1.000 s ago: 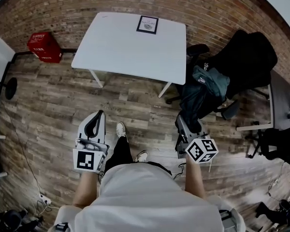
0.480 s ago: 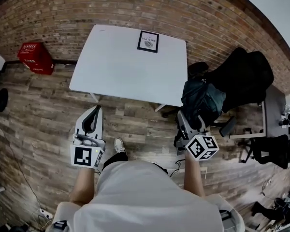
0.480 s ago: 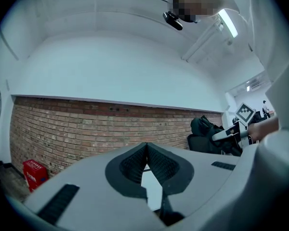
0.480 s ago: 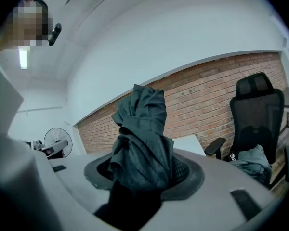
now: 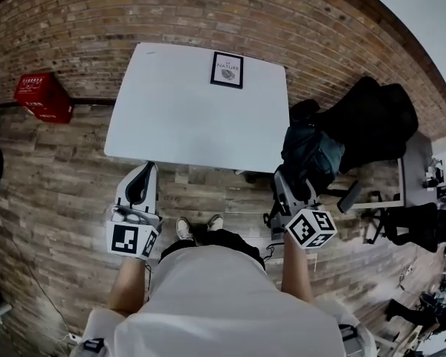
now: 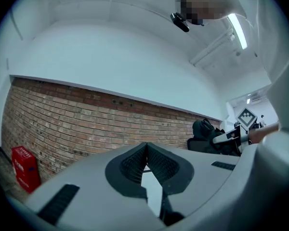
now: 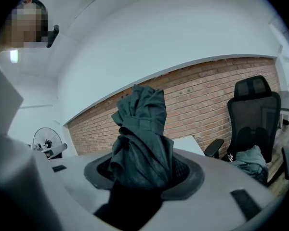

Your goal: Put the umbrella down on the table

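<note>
Head view: a white table (image 5: pixel 186 125) bearing a card (image 5: pixel 227 70) stands against a brick wall (image 5: pixel 208 13) on a plank floor (image 5: pixel 59 169), with a red crate (image 5: pixel 43 97) to its left. The right gripper (image 7: pixel 142 170) pinches the folded umbrella (image 7: pixel 142 138) short of the table. The left gripper (image 6: pixel 145 150) has its jaws pressed together.

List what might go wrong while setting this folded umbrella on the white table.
1. The right gripper sits by the white table at its near right corner; the folded dark teal fabric umbrella set there might roll off.
2. Its loose folds bulge around the jaws and may snag on release.
3. A long reach might knock the small black-framed sign at the far edge.
</note>
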